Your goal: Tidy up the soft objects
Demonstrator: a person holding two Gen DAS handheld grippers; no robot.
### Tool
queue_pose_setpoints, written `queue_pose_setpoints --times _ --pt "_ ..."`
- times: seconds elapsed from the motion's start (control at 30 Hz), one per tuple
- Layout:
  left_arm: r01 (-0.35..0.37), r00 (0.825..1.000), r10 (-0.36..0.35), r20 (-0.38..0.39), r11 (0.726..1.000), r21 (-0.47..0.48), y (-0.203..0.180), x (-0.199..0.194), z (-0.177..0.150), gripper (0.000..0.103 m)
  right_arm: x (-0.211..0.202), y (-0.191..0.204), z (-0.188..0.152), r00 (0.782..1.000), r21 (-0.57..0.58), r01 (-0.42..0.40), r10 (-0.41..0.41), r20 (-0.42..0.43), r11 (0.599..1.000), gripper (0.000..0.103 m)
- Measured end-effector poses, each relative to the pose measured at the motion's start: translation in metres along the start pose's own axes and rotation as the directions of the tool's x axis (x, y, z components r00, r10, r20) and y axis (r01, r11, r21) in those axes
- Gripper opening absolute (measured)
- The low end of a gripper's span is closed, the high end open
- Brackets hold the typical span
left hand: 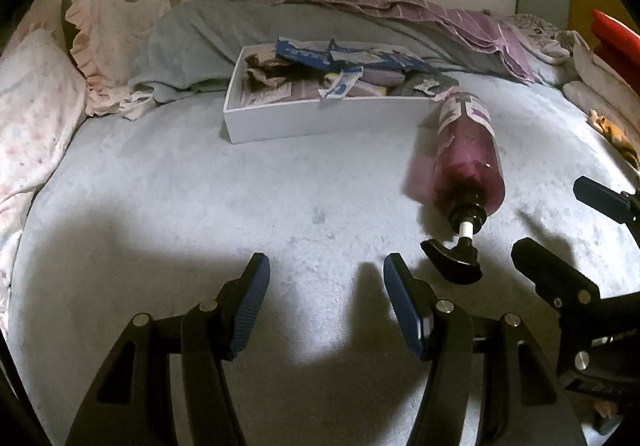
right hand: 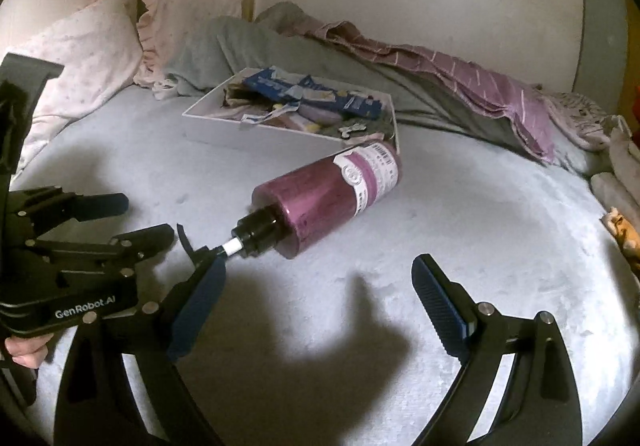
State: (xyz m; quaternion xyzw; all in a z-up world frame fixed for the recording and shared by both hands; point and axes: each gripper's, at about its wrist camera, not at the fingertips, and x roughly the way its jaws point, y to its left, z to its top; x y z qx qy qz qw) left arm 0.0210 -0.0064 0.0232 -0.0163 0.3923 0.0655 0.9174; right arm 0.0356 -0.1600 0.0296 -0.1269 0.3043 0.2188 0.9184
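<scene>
Pump bottle, purple, lying mid-bed just beside the white tray of oddments, not yet put away; left gripper and right gripper both spread wide, empty; bedding heaped along far edge, unsorted.

"genrobot.ai" on left gripper body; bottle label unreadable.

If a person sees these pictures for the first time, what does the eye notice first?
First, the purple pump bottle lying on its side on the pale bed cover, pump toward the open right gripper. Behind it sits a white tray full of packets.
</scene>
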Motion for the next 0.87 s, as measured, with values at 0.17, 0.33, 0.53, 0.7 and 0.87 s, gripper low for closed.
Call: queue_pose_setpoints --times 0.17,0.33,0.53,0.7,0.87 --pt "0.023 0.999 -0.024 -0.045 0.999 -0.039 0.008 0.010 -0.001 0.059 0.019 -0.017 -0.003 0.994 0.092 -0.011 0.021 -0.104 0.996 0.087" --pt "0.019 1.000 -0.019 -0.022 1.000 -0.019 0.003 0.005 -0.003 0.059 0.022 -0.033 -0.007 0.991 0.178 -0.015 0.039 -0.128 0.984 0.085" --pt "0.013 1.000 -0.013 0.025 1.000 0.018 -0.005 -0.005 -0.003 0.059 0.015 -0.030 -0.007 0.995 0.163 -0.011 0.028 -0.097 0.987 0.085" --pt "0.006 0.999 -0.008 0.047 0.999 0.047 -0.010 -0.010 -0.002 0.059 0.012 -0.026 -0.007 0.995 0.137 -0.015 0.028 -0.091 0.990 0.085" --pt "0.003 0.998 -0.006 0.070 0.999 0.048 -0.010 -0.015 -0.002 0.060 0.018 -0.022 -0.013 0.982 0.115 0.005 0.016 -0.186 0.993 0.085"
